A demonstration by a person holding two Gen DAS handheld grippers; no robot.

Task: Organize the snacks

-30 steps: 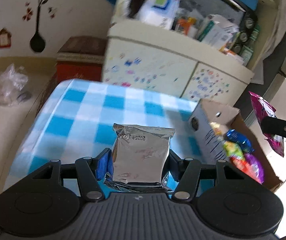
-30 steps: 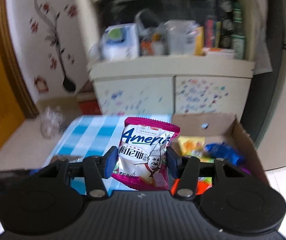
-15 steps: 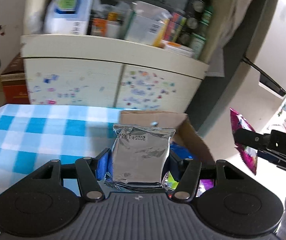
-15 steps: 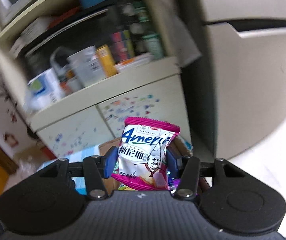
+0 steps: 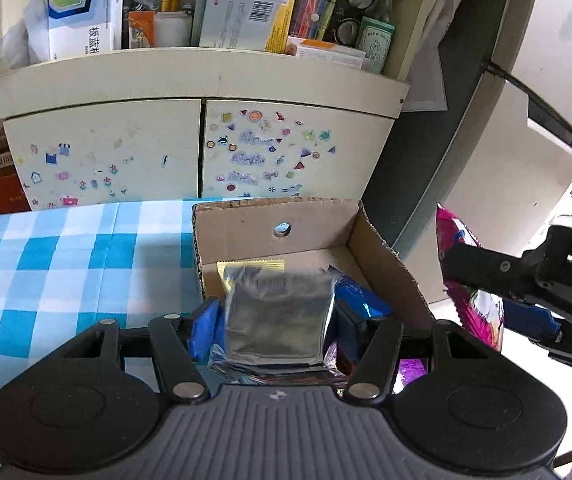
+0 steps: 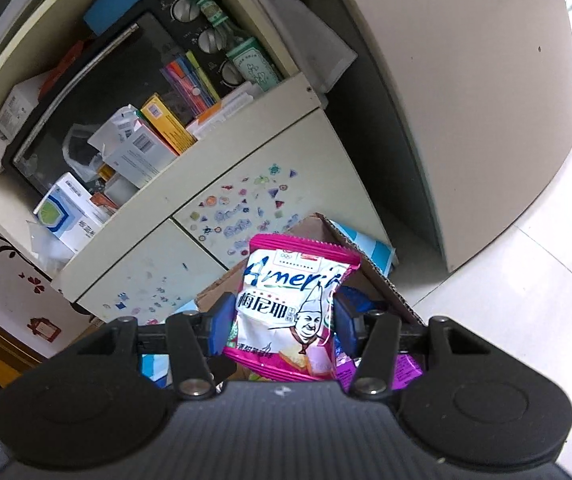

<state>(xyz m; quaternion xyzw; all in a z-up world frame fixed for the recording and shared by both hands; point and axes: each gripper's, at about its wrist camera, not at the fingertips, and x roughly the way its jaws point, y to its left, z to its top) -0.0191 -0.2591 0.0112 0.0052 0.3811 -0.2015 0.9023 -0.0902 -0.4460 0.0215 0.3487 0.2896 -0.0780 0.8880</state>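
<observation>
My left gripper [image 5: 277, 326] is shut on a silver foil snack packet [image 5: 278, 320] and holds it over the near part of an open cardboard box [image 5: 246, 228] on the blue-checked table [image 5: 66, 264]. A gold packet [image 5: 250, 266] and a blue packet [image 5: 359, 300] lie inside the box. My right gripper [image 6: 284, 324] is shut on a pink and white snack packet [image 6: 289, 312] and holds it tilted above the box's right side [image 6: 361, 264]. It also shows at the right of the left wrist view [image 5: 525, 280], with the pink packet [image 5: 469, 308] in it.
A cream cabinet [image 5: 198, 152] with stickers on its doors stands just behind the table, its shelf crowded with boxes and bottles. A pale appliance [image 6: 485, 100] stands to the right on a white tiled floor [image 6: 525, 300]. A purple packet [image 6: 405, 368] lies in the box.
Both grippers swung right from the table toward the box, each still holding its packet. The left one now hangs over the box; the right one has tilted and lifted.
</observation>
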